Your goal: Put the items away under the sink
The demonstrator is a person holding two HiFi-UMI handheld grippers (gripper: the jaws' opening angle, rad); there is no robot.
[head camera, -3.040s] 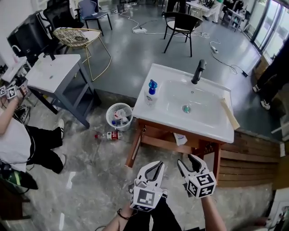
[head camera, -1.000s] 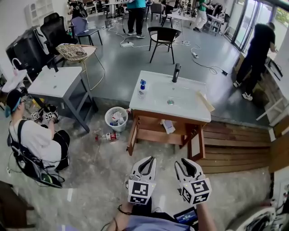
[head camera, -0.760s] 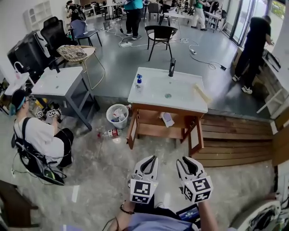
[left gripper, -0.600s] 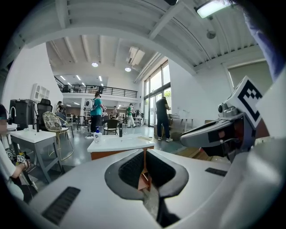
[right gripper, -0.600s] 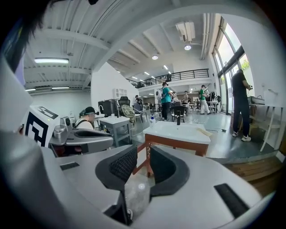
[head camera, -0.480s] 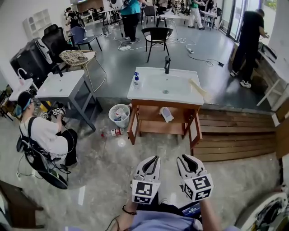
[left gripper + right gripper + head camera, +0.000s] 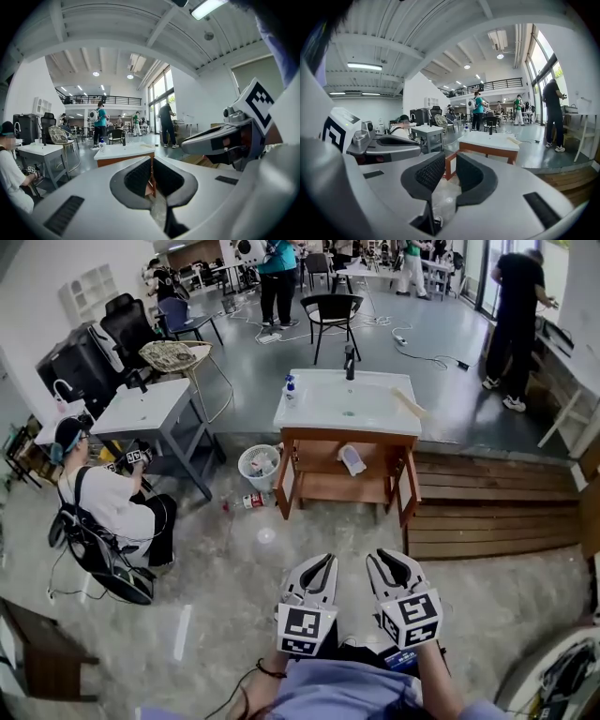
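Observation:
The white sink (image 7: 375,418) on its wooden stand lies far ahead across the floor. A white item (image 7: 352,460) rests on the shelf under it. On the basin's left corner stands a soap bottle (image 7: 290,387) with a blue pump, and a pale wooden stick (image 7: 405,401) lies on the right rim. My left gripper (image 7: 322,560) is held close to my body, shut and holding nothing. Beside it my right gripper (image 7: 389,556) has just been closing; a narrow gap remains and nothing is between the pads. Both gripper views face the sink (image 7: 124,150) (image 7: 490,140) from afar.
A white waste bin (image 7: 260,465) and a fallen bottle (image 7: 251,502) lie left of the sink stand. A person (image 7: 103,512) sits on the floor at left beside a second white table (image 7: 145,409). Wooden decking (image 7: 487,512) runs to the right; people and chairs stand beyond.
The sink has drawn farther away and smaller as I backed off across the floor. Both grippers stay together at the bottom of the head view. The seated person has come more fully into view.

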